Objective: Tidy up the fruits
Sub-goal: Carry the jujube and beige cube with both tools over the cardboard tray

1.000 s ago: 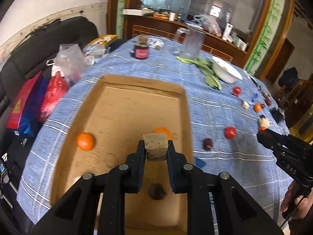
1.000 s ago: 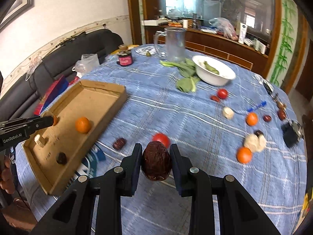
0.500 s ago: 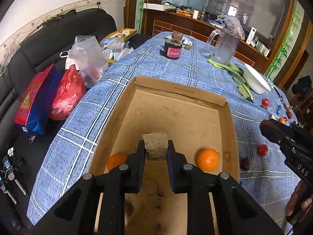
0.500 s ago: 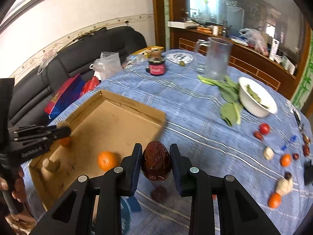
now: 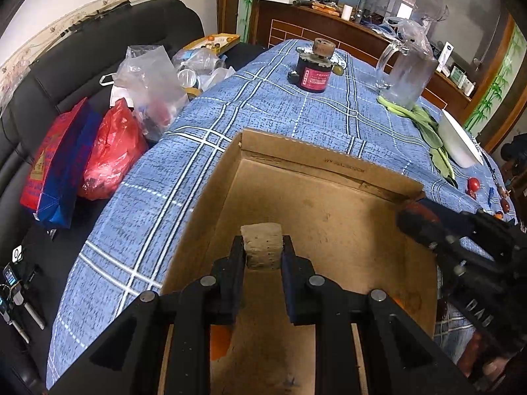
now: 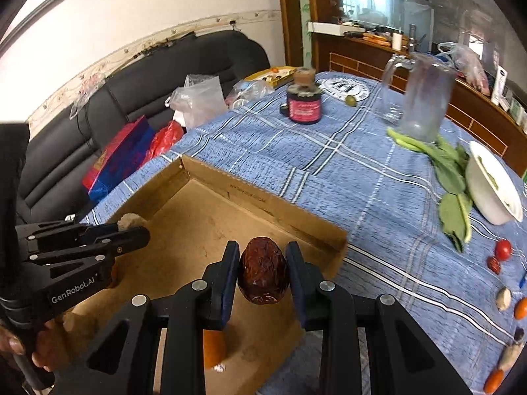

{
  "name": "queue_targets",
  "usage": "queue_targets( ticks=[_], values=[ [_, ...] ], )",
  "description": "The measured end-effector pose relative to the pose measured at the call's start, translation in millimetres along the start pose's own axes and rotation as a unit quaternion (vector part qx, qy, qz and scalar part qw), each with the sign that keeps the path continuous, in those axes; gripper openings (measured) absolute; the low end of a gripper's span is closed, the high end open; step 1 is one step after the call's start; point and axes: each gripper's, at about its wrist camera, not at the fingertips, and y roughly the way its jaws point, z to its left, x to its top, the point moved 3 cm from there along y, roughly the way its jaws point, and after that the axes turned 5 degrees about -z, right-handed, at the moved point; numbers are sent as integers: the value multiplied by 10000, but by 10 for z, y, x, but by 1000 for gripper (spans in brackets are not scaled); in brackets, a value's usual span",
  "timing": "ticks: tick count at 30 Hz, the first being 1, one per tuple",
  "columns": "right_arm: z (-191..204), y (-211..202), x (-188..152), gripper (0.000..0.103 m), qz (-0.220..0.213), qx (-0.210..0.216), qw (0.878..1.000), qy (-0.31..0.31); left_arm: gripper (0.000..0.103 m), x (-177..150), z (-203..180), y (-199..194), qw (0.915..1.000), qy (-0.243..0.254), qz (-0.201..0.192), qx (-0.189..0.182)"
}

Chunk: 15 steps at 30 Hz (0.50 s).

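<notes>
My left gripper (image 5: 262, 254) is shut on a pale beige chunk (image 5: 262, 242) and hangs over the brown cardboard tray (image 5: 316, 156). My right gripper (image 6: 263, 258) is shut on a dark red wrinkled date (image 6: 263, 271) above the tray's (image 6: 257, 197) right side. In the right wrist view the left gripper (image 6: 131, 227) and its chunk (image 6: 129, 220) are at the left, over the tray's left part. In the left wrist view the right gripper (image 5: 415, 219) comes in from the right. An orange (image 5: 219, 339) in the tray peeks out under the left fingers; an orange (image 6: 214, 349) shows beneath the right fingers.
On the blue checked tablecloth beyond the tray stand a dark jar (image 5: 314, 72) and a glass pitcher (image 5: 408, 75), with leafy greens (image 5: 425, 125) and a white bowl (image 5: 457, 141). Small tomatoes (image 6: 503, 249) and other loose pieces lie far right. Plastic bags (image 5: 108, 151) sit on the black sofa.
Both grippers have moved left and farther over the tray, each still holding its piece. The oranges in the tray have slid down under the fingers in both views.
</notes>
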Motion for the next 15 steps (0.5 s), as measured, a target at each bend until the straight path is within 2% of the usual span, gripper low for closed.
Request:
queue_targets(
  ticks=[15],
  values=[
    [54,395,-88,32,347,-88,9991,-243,20,13,42,275,9997,-38,223,77]
  ],
)
